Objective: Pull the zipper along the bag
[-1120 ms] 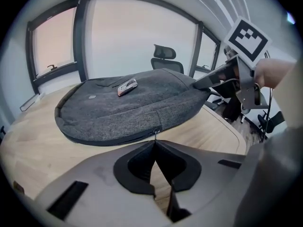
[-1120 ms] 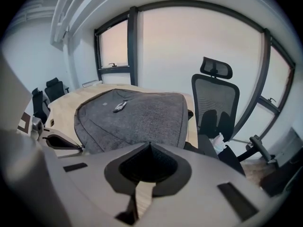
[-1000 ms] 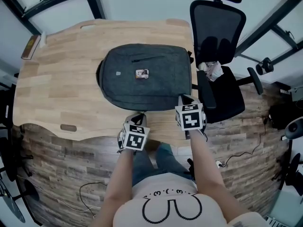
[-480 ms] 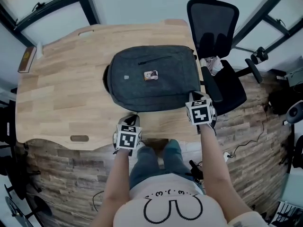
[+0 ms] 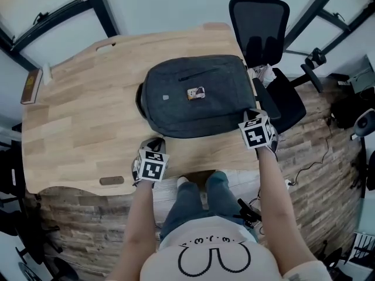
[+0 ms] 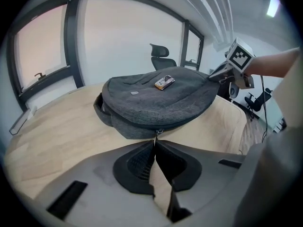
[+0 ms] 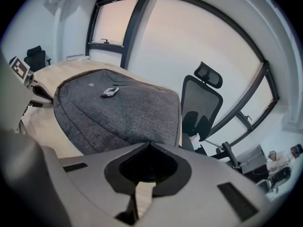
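An office: wooden desk (image 5: 76, 116), black swivel chair (image 5: 258, 25) (mesh-backed), tall windows (image 7: 189, 46) behind.

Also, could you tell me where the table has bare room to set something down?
The widest bare patch is the table left of the backpack, out to its left edge. A narrower band lies behind it. The near strip is crowded: the left gripper pinches the zipper pull and the right gripper grips the backpack's right corner.

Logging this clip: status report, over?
Left claw shut on zipper pull. Right claw shut at corner of bag. No obstruction seen along zipper.
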`<act>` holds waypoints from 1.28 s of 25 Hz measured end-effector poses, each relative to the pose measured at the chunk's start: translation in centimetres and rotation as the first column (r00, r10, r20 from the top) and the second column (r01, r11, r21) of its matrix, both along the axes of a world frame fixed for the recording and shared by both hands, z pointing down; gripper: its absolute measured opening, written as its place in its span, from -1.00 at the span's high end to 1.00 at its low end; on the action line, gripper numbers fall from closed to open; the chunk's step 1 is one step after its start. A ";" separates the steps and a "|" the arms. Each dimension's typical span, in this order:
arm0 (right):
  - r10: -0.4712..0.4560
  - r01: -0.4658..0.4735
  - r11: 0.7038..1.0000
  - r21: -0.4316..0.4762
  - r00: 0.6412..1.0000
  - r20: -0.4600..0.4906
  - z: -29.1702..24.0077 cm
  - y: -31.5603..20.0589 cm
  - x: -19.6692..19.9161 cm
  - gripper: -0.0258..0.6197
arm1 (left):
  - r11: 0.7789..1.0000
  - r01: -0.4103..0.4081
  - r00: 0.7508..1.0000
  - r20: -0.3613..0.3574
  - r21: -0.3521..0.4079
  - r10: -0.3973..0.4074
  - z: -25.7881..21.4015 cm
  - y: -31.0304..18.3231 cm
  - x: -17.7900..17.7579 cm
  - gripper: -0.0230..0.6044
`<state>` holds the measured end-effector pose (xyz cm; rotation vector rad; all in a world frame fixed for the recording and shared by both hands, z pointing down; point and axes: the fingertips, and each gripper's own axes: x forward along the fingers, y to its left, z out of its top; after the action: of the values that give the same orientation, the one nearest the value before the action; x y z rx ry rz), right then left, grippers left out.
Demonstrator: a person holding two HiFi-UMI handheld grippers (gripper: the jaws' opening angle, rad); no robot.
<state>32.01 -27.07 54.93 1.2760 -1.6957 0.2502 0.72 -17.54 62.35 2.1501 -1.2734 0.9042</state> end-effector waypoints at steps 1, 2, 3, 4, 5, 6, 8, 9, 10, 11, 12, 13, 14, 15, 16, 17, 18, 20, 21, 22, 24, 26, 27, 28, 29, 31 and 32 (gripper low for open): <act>0.000 0.000 1.000 -0.004 1.000 -0.003 0.1 0.0 0.0 0.76 | 1.000 0.006 1.000 -0.003 0.002 -0.006 -0.1 -0.3 -0.5 0.87; -0.002 0.001 1.000 -0.007 1.000 -0.005 0.2 0.0 -0.1 0.76 | 1.000 0.015 1.000 -0.014 0.001 -0.015 -0.3 -0.5 -0.9 0.87; -0.005 0.005 1.000 -0.008 1.000 -0.008 0.2 0.0 -0.1 0.76 | 1.000 0.019 0.999 -0.025 -0.002 -0.019 -0.5 -0.6 -1.1 0.87; -0.010 0.010 1.000 -0.009 1.000 -0.012 0.3 -0.1 0.0 0.76 | 1.000 0.015 0.999 -0.032 -0.006 -0.016 -0.5 -0.6 -1.2 0.87; -0.013 0.013 1.000 -0.009 1.000 -0.013 0.2 -0.1 0.0 0.76 | 1.000 0.006 0.999 -0.034 -0.009 -0.006 -0.6 -0.5 -1.1 0.87; -0.014 0.013 1.000 -0.008 1.000 -0.008 0.1 -0.1 0.1 0.76 | 1.000 -0.004 0.999 -0.039 -0.013 0.003 -0.6 -0.3 -0.9 0.87; -0.007 0.007 1.000 -0.008 1.000 0.019 -0.2 -0.4 0.2 0.76 | 0.999 -0.012 0.998 -0.064 -0.033 0.010 -0.7 0.2 -0.5 0.87; -0.005 0.006 1.000 -0.011 0.999 0.035 -0.2 -0.7 0.3 0.76 | 0.999 -0.012 0.997 -0.077 -0.045 0.008 -0.8 0.5 -0.2 0.87; -0.010 0.010 1.000 -0.014 0.999 0.047 -0.3 -1.0 0.3 0.76 | 0.998 -0.009 0.996 -0.088 -0.054 0.005 -0.7 0.8 -0.1 0.87; -0.021 0.022 1.000 -0.019 0.998 0.054 -0.3 -1.5 0.2 0.76 | 0.998 -0.008 0.996 -0.093 -0.062 0.002 -0.7 1.0 0.1 0.87; -0.037 0.038 0.999 -0.022 0.998 0.057 -0.3 -2.0 0.0 0.76 | 0.998 -0.008 0.996 -0.093 -0.069 0.002 -0.8 1.3 0.2 0.87; -0.055 0.057 0.998 -0.025 0.997 0.060 -0.2 -2.6 -0.2 0.76 | 0.997 -0.010 0.996 -0.092 -0.075 0.003 -0.8 1.7 0.3 0.87; -0.074 0.075 0.997 -0.024 0.995 0.064 -0.2 -3.3 -0.6 0.76 | 0.997 -0.011 0.996 -0.091 -0.080 0.004 -0.8 2.0 0.5 0.87; -0.093 0.094 0.995 -0.021 0.993 0.068 -0.2 -4.2 -0.9 0.76 | 0.996 -0.010 0.996 -0.094 -0.086 0.001 -0.9 2.3 0.6 0.87; -0.113 0.114 0.993 -0.016 0.991 0.071 -0.3 -5.1 -1.4 0.76 | 0.996 -0.004 0.995 -0.101 -0.093 -0.006 -1.0 2.5 0.8 0.87; -0.136 0.137 0.991 -0.010 0.988 0.074 -0.3 -6.2 -1.9 0.76 | 0.995 0.005 0.994 -0.110 -0.101 -0.016 -1.0 2.7 1.1 0.87; -0.161 0.162 0.987 -0.006 0.984 0.075 -0.3 -7.2 -2.5 0.76 | 0.994 0.015 0.993 -0.118 -0.108 -0.028 -1.0 3.0 1.3 0.87; -0.215 0.216 0.976 -0.010 0.974 0.069 -0.3 -9.3 -3.9 0.76 | 0.992 0.029 0.991 -0.123 -0.122 -0.044 -1.0 3.3 1.8 0.87; -0.242 0.244 0.970 -0.012 0.968 0.067 -0.2 -10.3 -4.7 0.76 | 0.991 0.032 0.991 -0.122 -0.129 -0.048 -1.0 3.5 2.1 0.87; -0.269 0.270 0.963 -0.013 0.961 0.068 -0.1 -11.4 -5.5 0.76 | 0.990 0.034 0.991 -0.122 -0.135 -0.051 -1.0 3.6 2.5 0.87; -0.310 0.312 0.950 -0.010 0.948 0.072 0.0 -13.7 -6.9 0.76 | 0.989 0.035 0.990 -0.128 -0.143 -0.054 -1.0 3.7 3.6 0.87; -0.333 0.335 0.942 -0.003 0.940 0.078 -0.1 -15.8 -8.3 0.76 | 0.988 0.040 0.988 -0.144 -0.152 -0.062 -1.0 3.3 4.6 0.87; -0.343 0.344 0.939 0.000 0.936 0.081 -0.2 -16.8 -9.0 0.76 | 0.986 0.048 0.985 -0.154 -0.157 -0.073 -1.0 3.1 5.0 0.87; -0.356 0.357 0.934 0.007 0.930 0.085 -0.3 -17.8 -9.8 0.76 | 0.985 0.059 0.983 -0.164 -0.161 -0.085 -1.0 2.8 5.3 0.87; -0.372 0.373 0.928 0.014 0.924 0.090 -0.4 -18.6 -10.7 0.76 | 0.984 0.068 0.981 -0.171 -0.164 -0.096 -1.0 2.5 5.6 0.87; -0.397 0.398 0.917 0.017 0.912 0.098 -0.6 -19.9 -12.0 0.76 | 0.983 0.077 0.979 -0.173 -0.168 -0.106 -1.1 2.1 6.1 0.87; -0.407 0.408 0.913 0.013 0.908 0.100 -0.7 -20.5 -12.5 0.76 | 0.983 0.076 0.980 -0.169 -0.169 -0.105 -1.1 1.9 6.3 0.87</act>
<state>19.54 -47.52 54.28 0.8843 -2.0007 0.0710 7.02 -15.63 61.24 1.9808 -1.1587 0.7344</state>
